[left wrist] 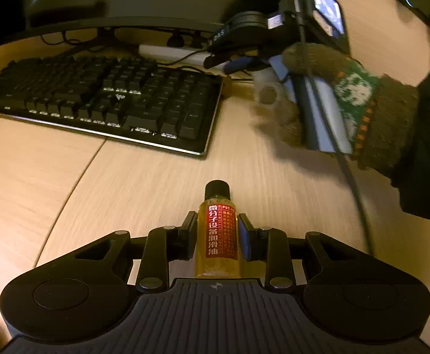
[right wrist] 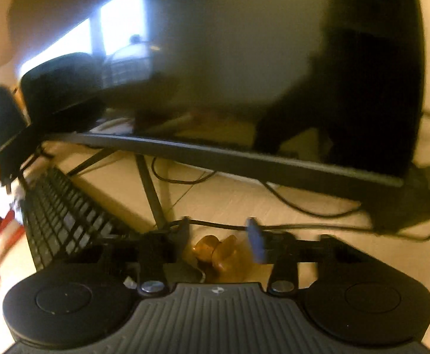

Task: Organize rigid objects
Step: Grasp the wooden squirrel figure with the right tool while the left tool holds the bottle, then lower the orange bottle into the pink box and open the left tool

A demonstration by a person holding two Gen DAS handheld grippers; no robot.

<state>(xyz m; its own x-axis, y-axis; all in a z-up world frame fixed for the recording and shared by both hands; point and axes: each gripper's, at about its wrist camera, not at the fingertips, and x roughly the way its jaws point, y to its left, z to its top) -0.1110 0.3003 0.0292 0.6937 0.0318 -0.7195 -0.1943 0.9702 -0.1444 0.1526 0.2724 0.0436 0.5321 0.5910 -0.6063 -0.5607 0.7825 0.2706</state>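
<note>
The oil bottle (left wrist: pixel 217 230) is clamped at mid-body by the left gripper (left wrist: pixel 217 233), presumably for carrying. The right gripper (right wrist: pixel 221 242) is seen spread apart above a blurred amber object (right wrist: pixel 215 252), nothing grasped.

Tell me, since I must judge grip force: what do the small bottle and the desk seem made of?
Bottle: clear glossy plastic or glass, I cannot tell which; amber liquid shows through, with a matte black cap and a red printed label. Desk: pale wood-look top, likely laminate, with a fine straight grain.

Both wrist views low over desk (left wrist: pixel 274 159), sharing keyboard (left wrist: pixel 102 100).
</note>
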